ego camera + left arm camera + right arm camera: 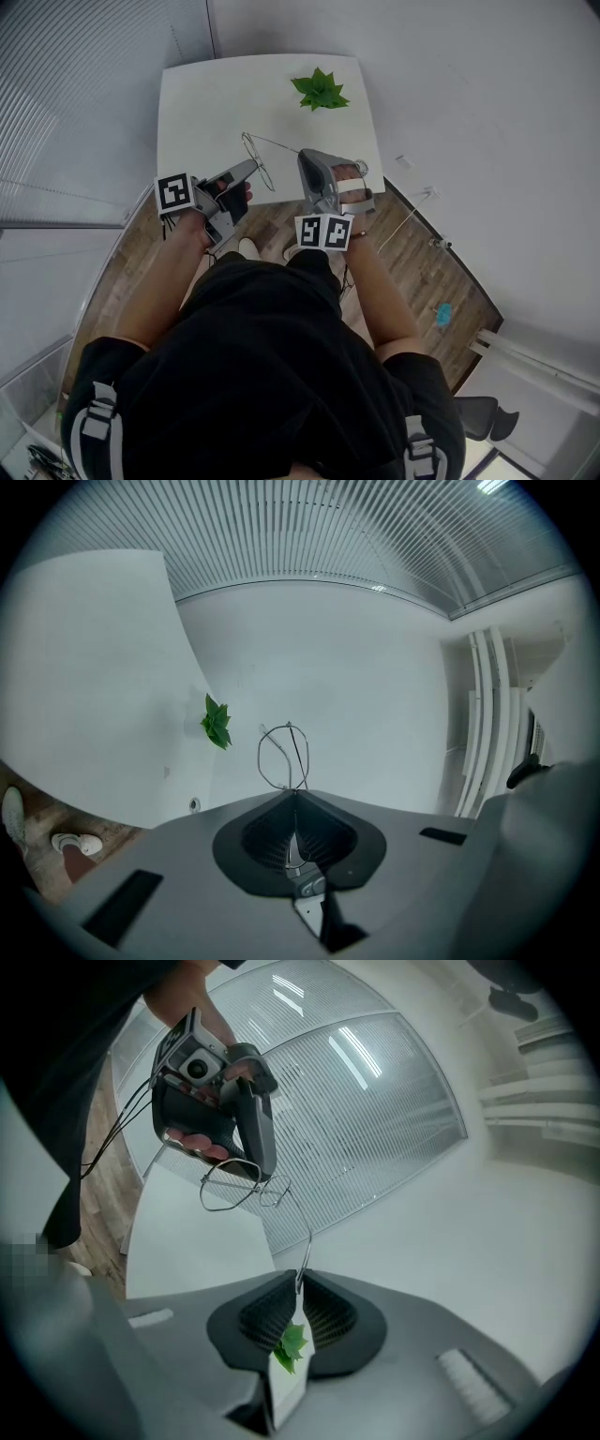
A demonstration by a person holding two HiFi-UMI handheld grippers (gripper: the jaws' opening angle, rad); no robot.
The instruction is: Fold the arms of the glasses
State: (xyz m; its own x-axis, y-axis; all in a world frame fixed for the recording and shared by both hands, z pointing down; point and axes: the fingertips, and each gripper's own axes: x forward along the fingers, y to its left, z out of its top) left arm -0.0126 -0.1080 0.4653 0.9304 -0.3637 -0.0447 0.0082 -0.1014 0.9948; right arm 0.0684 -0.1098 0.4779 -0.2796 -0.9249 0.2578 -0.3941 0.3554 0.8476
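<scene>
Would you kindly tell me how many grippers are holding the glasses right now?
2. The left gripper pinches the glasses at the lens frame; the right gripper pinches the tip of one arm. Both are over the table's near edge.

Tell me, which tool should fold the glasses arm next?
The right tool. It is shut on the tip of one glasses arm, so it can probably swing that arm in, while the left tool holds the front frame steady.
</scene>
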